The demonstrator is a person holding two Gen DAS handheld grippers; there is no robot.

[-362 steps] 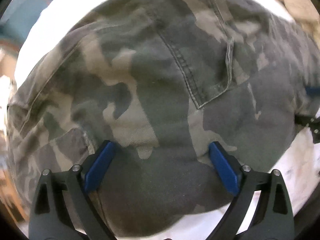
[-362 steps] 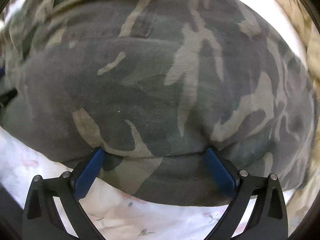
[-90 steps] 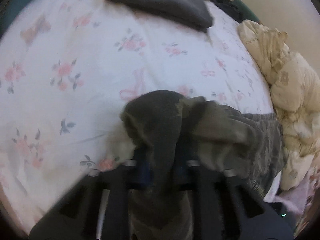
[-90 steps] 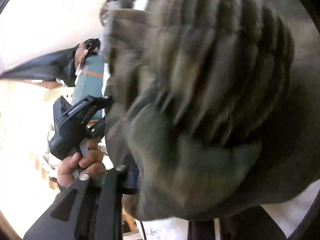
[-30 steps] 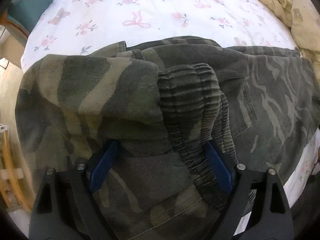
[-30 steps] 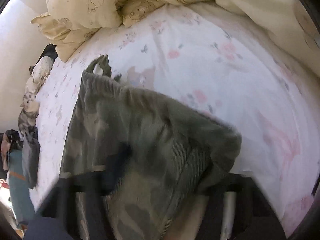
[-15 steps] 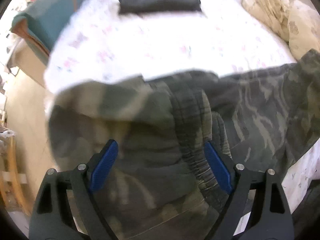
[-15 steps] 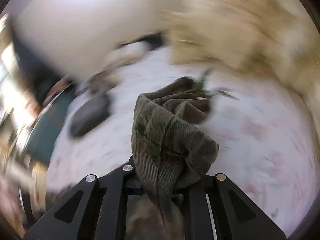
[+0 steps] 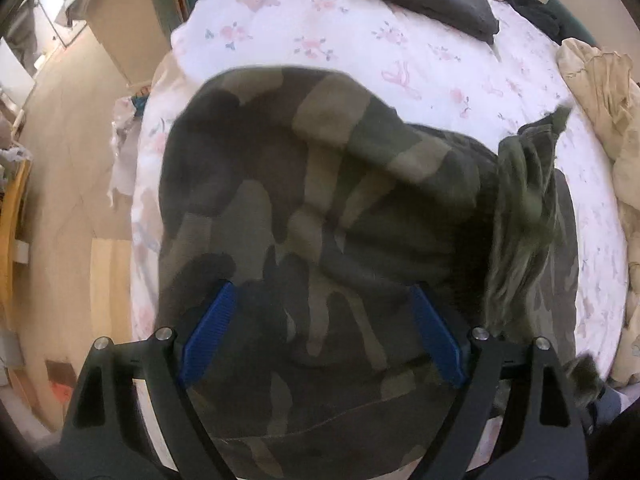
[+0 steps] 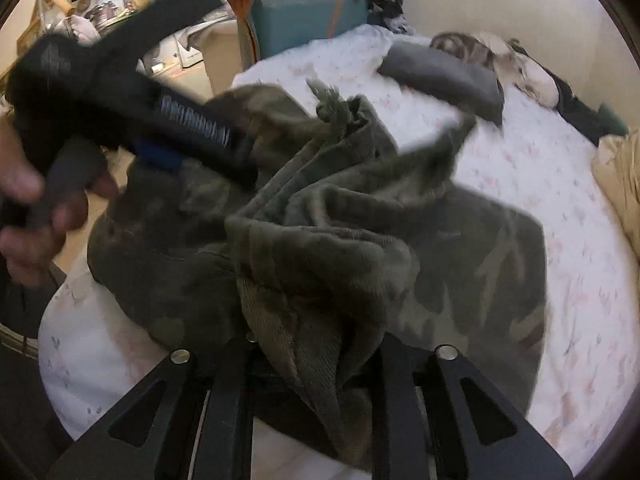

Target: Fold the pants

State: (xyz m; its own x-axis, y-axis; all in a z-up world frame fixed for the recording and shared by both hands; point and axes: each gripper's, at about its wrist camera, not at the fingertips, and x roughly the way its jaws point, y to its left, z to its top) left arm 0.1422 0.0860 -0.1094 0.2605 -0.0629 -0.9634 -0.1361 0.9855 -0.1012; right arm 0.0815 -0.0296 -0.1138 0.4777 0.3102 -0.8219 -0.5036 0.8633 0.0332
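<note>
The camouflage pants (image 9: 320, 208) lay bunched on the bed (image 9: 400, 60), near its edge. The left hand-held gripper (image 9: 320, 332) hung over them, jaws wide apart. The right hand-held gripper (image 10: 316, 364) was opening, a wad of ribbed hem (image 10: 320, 264) between its jaws.

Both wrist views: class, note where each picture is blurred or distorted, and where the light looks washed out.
Left wrist view: fisheye curves the bed; the camouflage pants smear at their right edge. Right wrist view: motion blur on the hand, the left gripper and the pants' raised edge; the floral sheet looks overexposed.
</note>
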